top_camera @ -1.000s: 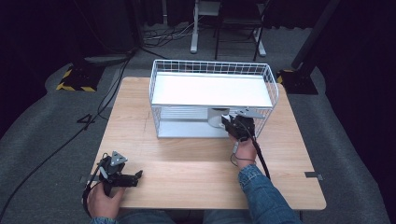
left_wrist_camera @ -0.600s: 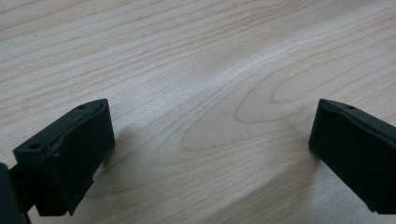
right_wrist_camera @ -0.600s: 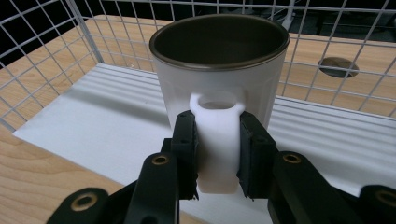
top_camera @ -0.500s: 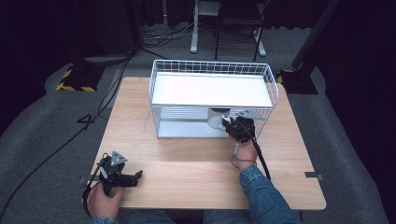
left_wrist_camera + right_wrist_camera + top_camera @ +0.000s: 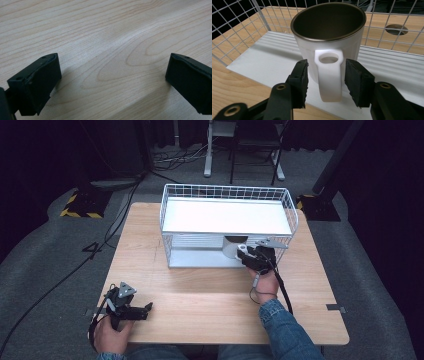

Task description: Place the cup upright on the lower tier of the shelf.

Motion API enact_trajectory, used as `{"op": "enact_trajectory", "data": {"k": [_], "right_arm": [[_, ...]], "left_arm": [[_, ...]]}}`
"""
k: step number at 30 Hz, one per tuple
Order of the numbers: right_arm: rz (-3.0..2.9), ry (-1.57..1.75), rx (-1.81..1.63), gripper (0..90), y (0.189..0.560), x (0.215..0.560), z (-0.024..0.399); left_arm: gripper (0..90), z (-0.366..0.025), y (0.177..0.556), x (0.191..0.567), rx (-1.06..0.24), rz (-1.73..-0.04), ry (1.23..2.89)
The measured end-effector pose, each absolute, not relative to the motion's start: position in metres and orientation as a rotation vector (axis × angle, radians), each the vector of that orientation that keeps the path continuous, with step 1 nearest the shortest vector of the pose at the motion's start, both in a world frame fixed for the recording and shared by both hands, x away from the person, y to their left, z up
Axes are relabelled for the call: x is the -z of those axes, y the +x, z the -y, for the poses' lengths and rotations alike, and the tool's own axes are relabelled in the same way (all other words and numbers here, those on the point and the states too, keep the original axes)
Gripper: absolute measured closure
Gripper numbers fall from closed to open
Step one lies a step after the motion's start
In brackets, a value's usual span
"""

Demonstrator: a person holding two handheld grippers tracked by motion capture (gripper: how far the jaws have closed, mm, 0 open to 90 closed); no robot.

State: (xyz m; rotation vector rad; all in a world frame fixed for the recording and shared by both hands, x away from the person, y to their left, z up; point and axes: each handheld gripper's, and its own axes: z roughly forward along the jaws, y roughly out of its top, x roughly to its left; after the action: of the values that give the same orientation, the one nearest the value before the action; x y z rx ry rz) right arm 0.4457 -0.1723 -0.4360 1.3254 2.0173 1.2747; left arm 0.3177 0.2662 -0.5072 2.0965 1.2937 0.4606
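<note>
Mug (image 5: 329, 35) stands inside wire rack (image 5: 242, 27).

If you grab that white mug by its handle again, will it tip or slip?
The white mug looks stiff and smooth, so it might slip a little. It stands upright on the ridged white shelf, wide at the bottom, so probably steady. The right gripper has just opened; its fingers flank the handle without pressing it.

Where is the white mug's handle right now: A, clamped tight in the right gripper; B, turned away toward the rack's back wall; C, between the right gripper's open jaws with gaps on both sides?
C: the mug handle stands between the right gripper jaws, untouched.
</note>
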Motion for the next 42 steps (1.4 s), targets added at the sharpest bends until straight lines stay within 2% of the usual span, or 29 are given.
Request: {"op": "enact_trajectory", "data": {"k": [22, 40, 42], "right_arm": [[-2.068, 1.171, -1.263, 42.1, 0.392, 0.406, 0.203], [-2.135, 1.137, -1.197, 35.1, 0.360, 0.410, 0.246], [-2.149, 1.166, -1.195, 32.0, 0.356, 0.412, 0.253]], "left_arm": [[0.5, -0.266, 0.318, 0.507, -0.461, -1.294, 2.096], [0.5, -0.266, 0.318, 0.507, -0.463, -1.293, 2.095], [0.5, -0.266, 0.318, 0.507, -0.463, -1.293, 2.096]]}}
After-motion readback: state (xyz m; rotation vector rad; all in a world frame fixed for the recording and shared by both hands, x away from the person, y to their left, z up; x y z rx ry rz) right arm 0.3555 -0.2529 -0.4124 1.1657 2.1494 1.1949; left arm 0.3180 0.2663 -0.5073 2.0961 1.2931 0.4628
